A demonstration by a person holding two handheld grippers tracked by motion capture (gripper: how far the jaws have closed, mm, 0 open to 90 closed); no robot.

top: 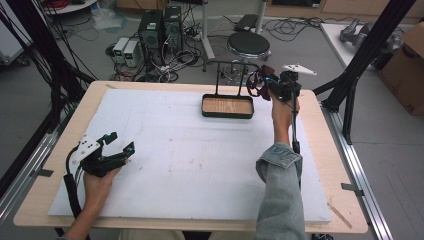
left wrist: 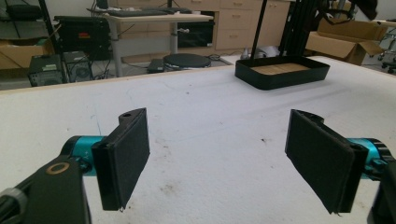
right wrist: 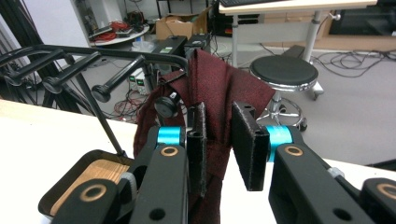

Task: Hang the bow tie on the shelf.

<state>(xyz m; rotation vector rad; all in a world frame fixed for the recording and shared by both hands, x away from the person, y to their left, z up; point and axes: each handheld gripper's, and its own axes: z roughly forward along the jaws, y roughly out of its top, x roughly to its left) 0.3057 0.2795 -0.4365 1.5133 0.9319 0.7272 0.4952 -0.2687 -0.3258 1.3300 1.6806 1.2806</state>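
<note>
A dark red cloth [right wrist: 219, 84] hangs at the end of a black rod rack [right wrist: 93, 51], draped by one of its pegs. My right gripper [right wrist: 220, 107] is shut on a fold of it, one pad on each side. From above, the right gripper [top: 265, 82] sits at the far right of the table with the cloth [top: 255, 85] bunched just left of it, beside the rack [top: 230, 62] and over the right end of a black tray with a wooden floor [top: 227, 115]. My left gripper [top: 122, 141] rests open near the table's left front, and its jaws [left wrist: 217, 116] hold nothing.
A white foam sheet [top: 190, 150] covers the wooden table. The tray [left wrist: 280, 77] stands at the far middle. Beyond the table are a round stool [top: 248, 44], computer towers [top: 160, 27] with cables, a black frame strut [top: 360, 55] and a cardboard box [top: 407, 60].
</note>
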